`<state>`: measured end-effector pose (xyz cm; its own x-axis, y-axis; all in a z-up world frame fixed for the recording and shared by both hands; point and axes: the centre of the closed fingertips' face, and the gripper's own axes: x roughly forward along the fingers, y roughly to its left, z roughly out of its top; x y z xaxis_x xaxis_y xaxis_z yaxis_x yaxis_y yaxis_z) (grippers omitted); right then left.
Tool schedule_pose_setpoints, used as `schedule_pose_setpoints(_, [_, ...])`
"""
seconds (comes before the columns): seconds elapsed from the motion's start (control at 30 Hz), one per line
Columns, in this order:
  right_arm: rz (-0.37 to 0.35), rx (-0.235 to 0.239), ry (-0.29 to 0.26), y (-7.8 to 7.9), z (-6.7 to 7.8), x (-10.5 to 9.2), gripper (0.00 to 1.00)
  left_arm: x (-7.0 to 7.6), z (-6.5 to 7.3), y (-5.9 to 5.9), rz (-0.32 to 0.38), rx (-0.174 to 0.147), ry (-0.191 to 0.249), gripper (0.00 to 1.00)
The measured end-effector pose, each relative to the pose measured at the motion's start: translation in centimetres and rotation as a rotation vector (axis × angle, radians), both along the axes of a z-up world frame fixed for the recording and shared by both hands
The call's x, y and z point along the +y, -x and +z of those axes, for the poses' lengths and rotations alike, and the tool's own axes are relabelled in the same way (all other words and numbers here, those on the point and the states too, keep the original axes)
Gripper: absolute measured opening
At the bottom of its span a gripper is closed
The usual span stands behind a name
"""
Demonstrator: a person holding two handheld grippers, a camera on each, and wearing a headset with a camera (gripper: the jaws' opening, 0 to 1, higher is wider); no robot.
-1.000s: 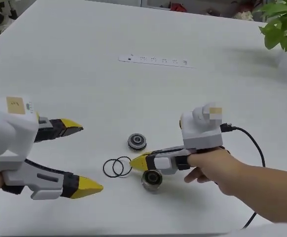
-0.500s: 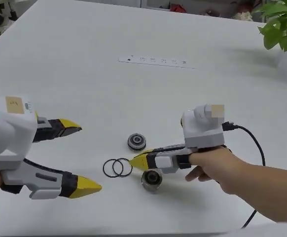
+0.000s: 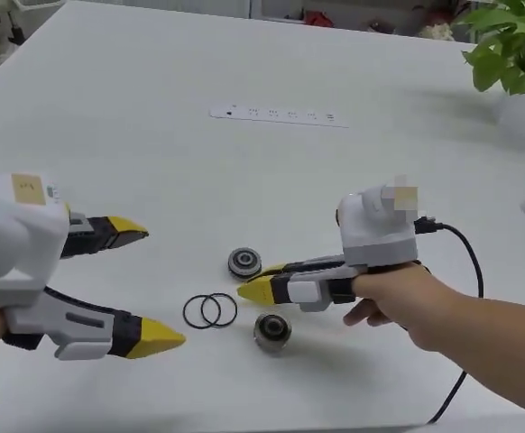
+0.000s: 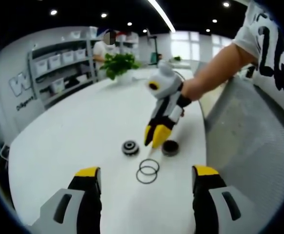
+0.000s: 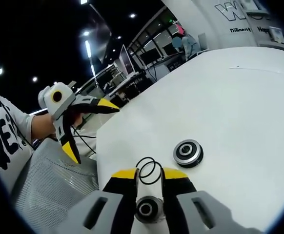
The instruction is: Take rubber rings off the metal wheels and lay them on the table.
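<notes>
Narrow and empty, the right gripper (image 3: pixel 259 283) hangs beside the two thin black rubber rings (image 3: pixel 210 310); the left gripper (image 3: pixel 152 285) gapes wide. I would pin the small round metal wheel (image 3: pixel 271 331) just beside those rings, then peel gently.

Quick count from my end. Two claws: the left claw (image 3: pixel 161 287) and the right claw (image 3: pixel 253 283). Two metal wheels: the far wheel (image 3: pixel 245 262) is just off the right claw's tips, and the near wheel (image 3: pixel 271 330) sits just beside that same claw's jaws. Two rubber rings (image 3: pixel 210 310), black and overlapping each other, lie flat on the desk (image 3: pixel 154 135) between the two claws. Well ahead of both claws there's one white power strip (image 3: pixel 279 115). Way out past the right claw, one potted plant (image 3: pixel 506 45). One black cable (image 3: pixel 465 271) runs off the right claw. One desk, that's it.
</notes>
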<state>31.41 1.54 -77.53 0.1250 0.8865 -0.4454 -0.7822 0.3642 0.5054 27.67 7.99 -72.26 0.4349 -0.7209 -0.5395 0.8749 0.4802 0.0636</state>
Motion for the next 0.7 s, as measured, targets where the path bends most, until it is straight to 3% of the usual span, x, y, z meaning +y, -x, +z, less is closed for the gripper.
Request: schedule_pose_setpoints(0.7, [-0.015, -0.102, 0.014, -1.1, 1.3, -1.5, 0.23, 0.1, 0.1, -0.8, -0.007, 0.009, -0.008, 0.76])
